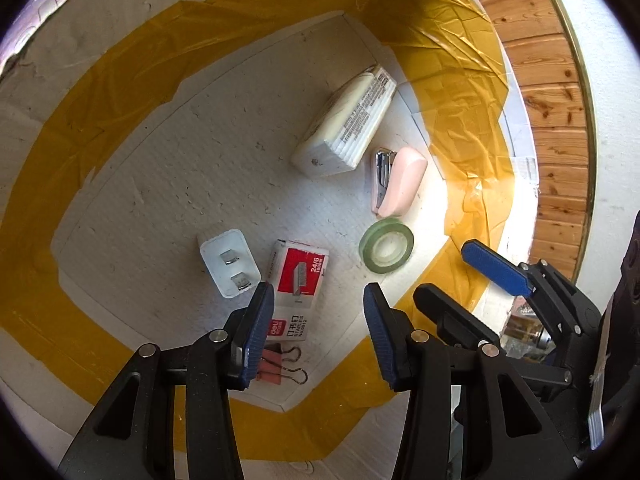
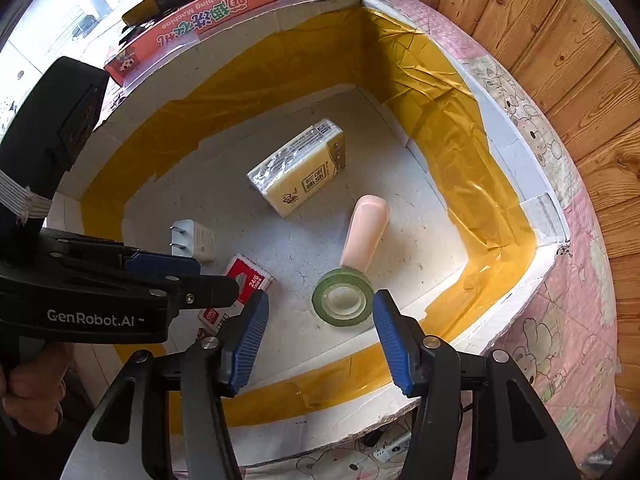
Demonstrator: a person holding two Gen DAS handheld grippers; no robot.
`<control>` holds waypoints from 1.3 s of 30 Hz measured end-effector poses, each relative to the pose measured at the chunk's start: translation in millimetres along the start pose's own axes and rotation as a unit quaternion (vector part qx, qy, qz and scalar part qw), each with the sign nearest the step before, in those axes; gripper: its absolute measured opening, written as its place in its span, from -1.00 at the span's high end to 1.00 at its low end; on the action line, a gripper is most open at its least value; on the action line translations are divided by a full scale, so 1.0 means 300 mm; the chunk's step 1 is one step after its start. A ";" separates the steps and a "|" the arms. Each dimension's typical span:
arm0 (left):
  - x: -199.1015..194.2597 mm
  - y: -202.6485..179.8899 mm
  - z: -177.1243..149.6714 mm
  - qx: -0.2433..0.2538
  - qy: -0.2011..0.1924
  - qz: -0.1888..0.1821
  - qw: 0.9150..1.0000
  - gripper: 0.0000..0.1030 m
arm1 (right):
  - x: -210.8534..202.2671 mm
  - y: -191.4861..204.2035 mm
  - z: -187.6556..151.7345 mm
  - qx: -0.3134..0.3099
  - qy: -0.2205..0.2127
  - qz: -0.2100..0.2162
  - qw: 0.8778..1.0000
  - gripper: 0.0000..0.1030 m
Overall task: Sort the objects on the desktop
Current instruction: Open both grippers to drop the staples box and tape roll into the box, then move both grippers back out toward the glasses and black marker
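Observation:
A white foam box (image 1: 120, 160) lined with yellow tape holds the desktop objects: a tissue pack (image 1: 346, 120), a pink stapler (image 1: 396, 182), a green tape roll (image 1: 387, 249), a red staples box (image 1: 296, 284), a white plug adapter (image 1: 229, 262) and pink binder clips (image 1: 280, 368). My left gripper (image 1: 318, 312) is open and empty above the staples box. My right gripper (image 2: 320, 316) is open and empty just above the tape roll (image 2: 342, 296). The right wrist view also shows the tissue pack (image 2: 300, 172), stapler (image 2: 366, 234), staples box (image 2: 248, 280) and adapter (image 2: 194, 240).
The box rim (image 2: 516, 136) stands high around the objects. A wooden wall (image 2: 560, 40) is at the right. A pink toy carton (image 2: 224, 12) lies behind the box. A patterned pink cloth (image 2: 560, 320) lies under the box. The right gripper (image 1: 472, 276) shows in the left wrist view.

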State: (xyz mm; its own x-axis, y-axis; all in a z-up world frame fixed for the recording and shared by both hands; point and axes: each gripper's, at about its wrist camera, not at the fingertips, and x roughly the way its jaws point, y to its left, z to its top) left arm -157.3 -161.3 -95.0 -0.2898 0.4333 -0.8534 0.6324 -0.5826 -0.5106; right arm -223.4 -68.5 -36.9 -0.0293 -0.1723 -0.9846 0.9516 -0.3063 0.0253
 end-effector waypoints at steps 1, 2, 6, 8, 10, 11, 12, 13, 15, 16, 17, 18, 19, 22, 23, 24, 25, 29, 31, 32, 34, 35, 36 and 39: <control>-0.007 0.001 -0.002 0.000 -0.002 0.000 1.000 0.05 | -0.001 0.008 -0.002 -0.004 0.001 -0.002 1.000 -0.09; -0.014 0.002 -0.004 0.000 -0.004 -0.001 1.000 0.05 | -0.002 0.017 -0.004 -0.007 0.003 -0.004 1.000 -0.09; -0.050 0.000 -0.010 0.010 -0.014 -0.001 1.000 0.05 | -0.015 0.050 -0.016 -0.017 0.007 -0.013 1.000 -0.10; -0.056 -0.014 -0.017 0.014 -0.018 -0.001 1.000 0.05 | -0.024 0.064 -0.025 -0.022 0.007 -0.017 1.000 -0.10; -0.076 -0.007 -0.028 0.019 -0.022 -0.002 1.000 0.05 | -0.033 0.075 -0.034 -0.024 0.007 -0.021 0.999 -0.10; -0.084 -0.008 -0.033 0.022 -0.024 -0.003 0.999 0.05 | -0.038 0.081 -0.039 -0.025 0.006 -0.023 0.999 -0.10; -0.094 -0.005 -0.038 0.024 -0.026 -0.004 0.999 0.05 | -0.043 0.086 -0.043 -0.026 0.006 -0.024 0.999 -0.10; -0.101 -0.008 -0.044 0.026 -0.028 -0.004 0.999 0.05 | -0.048 0.092 -0.048 -0.027 0.006 -0.026 0.999 -0.10; -0.125 -0.011 -0.070 0.032 -0.031 -0.006 0.999 0.05 | -0.060 0.103 -0.059 -0.029 0.006 -0.029 0.999 -0.10; -0.135 -0.012 -0.077 0.035 -0.033 -0.006 0.999 0.05 | -0.066 0.109 -0.065 -0.030 0.006 -0.031 0.999 -0.10; -0.137 -0.020 -0.085 0.038 -0.036 -0.006 0.999 0.05 | -0.072 0.114 -0.070 -0.031 0.006 -0.033 0.999 -0.10; -0.145 -0.020 -0.097 0.042 -0.039 -0.005 0.998 0.05 | -0.078 0.118 -0.076 -0.031 0.005 -0.034 0.999 -0.10; -0.154 -0.022 -0.109 0.046 -0.042 -0.004 0.998 0.05 | -0.084 0.122 -0.081 -0.032 0.005 -0.035 0.999 -0.10; -0.162 -0.044 -0.139 0.061 -0.053 0.000 0.997 0.05 | -0.104 0.137 -0.094 -0.035 0.003 -0.040 0.999 -0.11; -0.179 -0.045 -0.154 0.067 -0.059 0.005 0.996 0.04 | -0.112 0.142 -0.100 -0.036 0.002 -0.041 0.999 -0.11; -0.196 -0.045 -0.170 0.073 -0.063 0.014 0.995 0.04 | -0.121 0.149 -0.104 -0.037 0.000 -0.042 0.998 -0.11; -0.200 -0.048 -0.183 0.078 -0.066 0.019 0.995 0.04 | -0.127 0.155 -0.108 -0.038 -0.001 -0.044 0.998 -0.11; -0.212 -0.036 -0.226 0.098 -0.077 0.039 0.991 0.04 | -0.162 0.184 -0.121 -0.043 -0.008 -0.050 0.998 -0.13; -0.223 -0.027 -0.245 0.106 -0.084 0.045 0.990 0.04 | -0.179 0.199 -0.130 -0.043 -0.012 -0.052 0.998 -0.14; -0.232 -0.024 -0.255 0.111 -0.091 0.048 0.989 0.04 | -0.185 0.206 -0.134 -0.044 -0.015 -0.054 0.997 -0.15; -0.254 -0.025 -0.274 0.125 -0.106 0.054 0.985 0.05 | -0.197 0.219 -0.140 -0.045 -0.021 -0.059 0.997 -0.15; -0.265 -0.028 -0.284 0.132 -0.113 0.058 0.983 0.04 | -0.205 0.225 -0.145 -0.044 -0.026 -0.062 0.997 -0.16; -0.275 -0.030 -0.294 0.138 -0.121 0.059 0.981 0.04 | -0.214 0.232 -0.151 -0.043 -0.032 -0.064 0.996 -0.16; -0.302 -0.040 -0.323 0.159 -0.141 0.067 0.975 0.04 | -0.235 0.254 -0.176 -0.044 -0.048 -0.071 0.995 -0.18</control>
State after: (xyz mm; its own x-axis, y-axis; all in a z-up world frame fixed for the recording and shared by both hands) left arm -69.0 -127.0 -1.3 -0.4334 0.1583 -0.8872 0.4359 -0.8248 -0.3601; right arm -132.6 -30.3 25.3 -0.1906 -0.2225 -0.9561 0.9586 -0.2523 -0.1323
